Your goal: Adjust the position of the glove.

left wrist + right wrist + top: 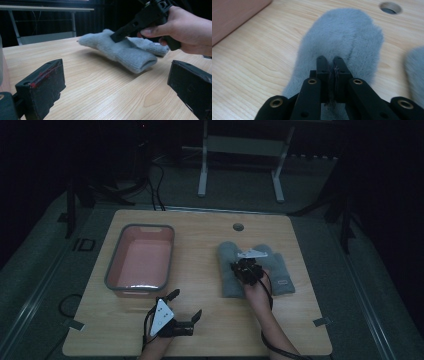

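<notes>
Right gripper (248, 268) over grey mittens (227, 265) at table (210, 330) centre-right — fingers pressed together, pinching fuzzy fabric of left mitten. Left gripper (186, 306) near front edge, fingers spread wide, holding nothing. Pink basin (115, 261) — grey-rimmed — sits at left.

Dim lab or recording room. Bare wooden table (200, 320) with a cable hole (238, 227), on grey carpet; beyond the grippers stand a white metal table frame (240, 150), dark stands and trailing cables (157, 185).
</notes>
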`<state>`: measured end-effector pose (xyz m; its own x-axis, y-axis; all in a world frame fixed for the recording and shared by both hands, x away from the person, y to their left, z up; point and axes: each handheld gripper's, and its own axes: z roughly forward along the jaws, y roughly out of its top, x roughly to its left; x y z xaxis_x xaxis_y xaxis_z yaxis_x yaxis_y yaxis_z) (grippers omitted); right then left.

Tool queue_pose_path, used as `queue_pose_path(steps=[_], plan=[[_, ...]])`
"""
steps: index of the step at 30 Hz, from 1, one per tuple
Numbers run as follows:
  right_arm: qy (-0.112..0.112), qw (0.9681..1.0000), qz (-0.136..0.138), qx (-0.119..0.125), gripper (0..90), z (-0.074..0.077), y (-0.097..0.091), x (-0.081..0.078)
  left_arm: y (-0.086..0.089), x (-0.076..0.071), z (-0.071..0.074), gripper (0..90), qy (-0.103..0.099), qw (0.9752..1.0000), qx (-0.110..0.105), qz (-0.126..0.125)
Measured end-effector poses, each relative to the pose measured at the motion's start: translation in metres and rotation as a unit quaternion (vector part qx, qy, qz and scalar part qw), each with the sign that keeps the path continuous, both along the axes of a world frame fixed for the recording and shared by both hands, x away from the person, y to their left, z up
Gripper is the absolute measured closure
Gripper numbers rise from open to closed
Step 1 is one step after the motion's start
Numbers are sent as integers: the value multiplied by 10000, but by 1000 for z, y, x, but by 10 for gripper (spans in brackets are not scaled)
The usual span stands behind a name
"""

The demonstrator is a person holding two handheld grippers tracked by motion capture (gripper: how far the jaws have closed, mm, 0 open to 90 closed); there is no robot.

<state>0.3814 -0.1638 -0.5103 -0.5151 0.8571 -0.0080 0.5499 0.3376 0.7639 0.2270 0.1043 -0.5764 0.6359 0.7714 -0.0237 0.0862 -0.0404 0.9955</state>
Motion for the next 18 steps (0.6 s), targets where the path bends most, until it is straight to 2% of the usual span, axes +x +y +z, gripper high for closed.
queue_pose_path(steps=[4, 6, 7, 10, 11, 13, 18], plan=[[28, 9995, -297, -79, 855, -4, -7, -5, 0, 0, 0, 17, 2, 10000, 4, -3], [85, 9992, -387, -44, 855, -9, -10, -5, 0, 0, 0, 17, 5, 10000, 0, 1], [109, 9994, -335, 31, 854, -11, -11, -4, 0, 0, 0, 17, 6, 10000, -1, 4], [168, 9996, -235, 31, 854, -16, -10, -1, 0, 0, 0, 17, 3, 10000, 4, 4], [247, 9995, -196, -34, 853, -23, -9, 3, 0, 0, 0, 17, 12, 10000, 4, 9], [349, 9992, -196, 15, 852, -29, -11, 7, 0, 0, 0, 17, 12, 10000, -3, 5], [425, 9991, -69, -2, 828, -36, -12, 11, 0, 0, 0, 17, 16, 10000, -25, 7]])
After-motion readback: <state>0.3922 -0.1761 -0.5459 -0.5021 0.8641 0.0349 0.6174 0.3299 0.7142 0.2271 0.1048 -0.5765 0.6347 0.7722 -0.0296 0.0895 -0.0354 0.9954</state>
